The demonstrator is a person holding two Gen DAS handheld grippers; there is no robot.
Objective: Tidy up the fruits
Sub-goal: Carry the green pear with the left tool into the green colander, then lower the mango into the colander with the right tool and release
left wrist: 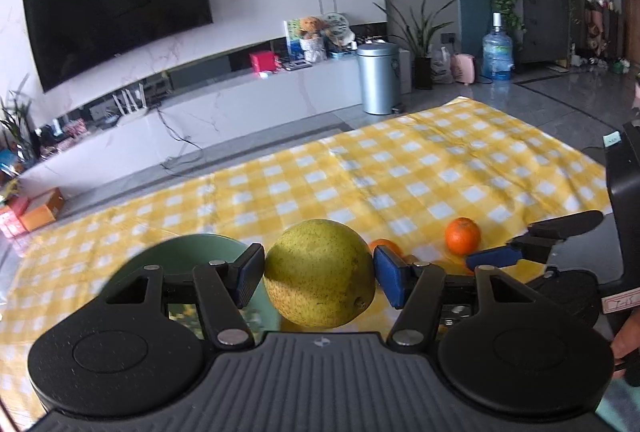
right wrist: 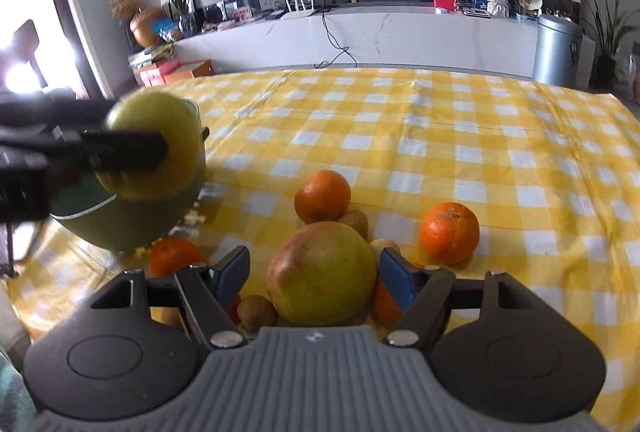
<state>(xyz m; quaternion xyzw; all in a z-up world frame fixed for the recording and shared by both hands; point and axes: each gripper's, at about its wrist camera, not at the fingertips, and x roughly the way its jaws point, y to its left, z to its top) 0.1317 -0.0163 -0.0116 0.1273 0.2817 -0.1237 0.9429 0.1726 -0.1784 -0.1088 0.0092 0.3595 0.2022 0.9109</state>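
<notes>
My left gripper is shut on a yellow-green pear and holds it above the table, beside a green bowl. In the right wrist view the same pear hangs over the green bowl at the left. My right gripper is open around a large yellow-red apple that rests on the table; its pads stand clear of the fruit. Oranges and small brown fruits lie around it. The right gripper also shows in the left wrist view, near an orange.
A yellow-and-white checked cloth covers the table. Behind the table are a white TV bench, a wall TV, a metal bin and potted plants.
</notes>
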